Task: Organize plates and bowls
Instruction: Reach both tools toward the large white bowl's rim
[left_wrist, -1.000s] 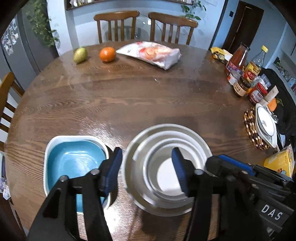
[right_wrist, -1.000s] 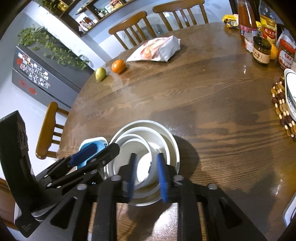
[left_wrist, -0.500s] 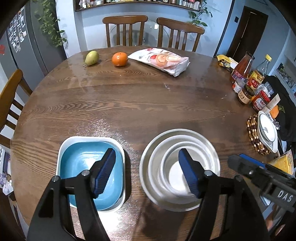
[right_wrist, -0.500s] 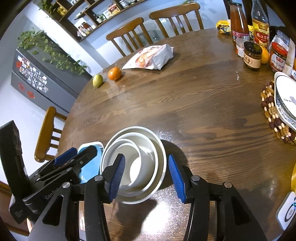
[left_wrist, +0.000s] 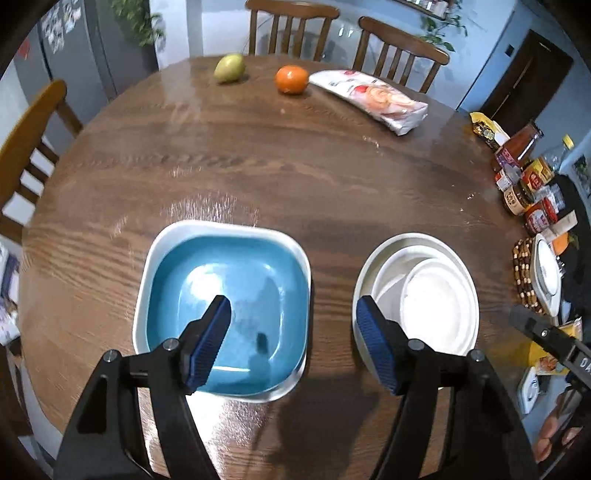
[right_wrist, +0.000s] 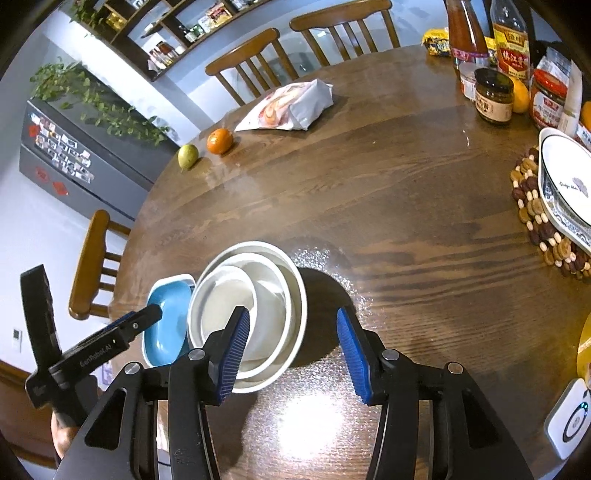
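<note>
Round wooden table (left_wrist: 295, 166) seen from our two handheld claws; our left gripper (left_wrist: 293, 343) hangs w/ jaws wide apart, nothing held, its left pad over the blue square dish (left_wrist: 229, 280), the right pad just beside the stack of white bowls (left_wrist: 417, 295); dish & stack sit side by side near the table's front edge, apart; our right gripper (right_wrist: 291, 354) is also parted & empty, left pad above the stack's near rim, right pad over bare wood; pear (left_wrist: 229, 68), orange (left_wrist: 291, 78) & snack bag (left_wrist: 373, 99) lie at the far side.
</note>
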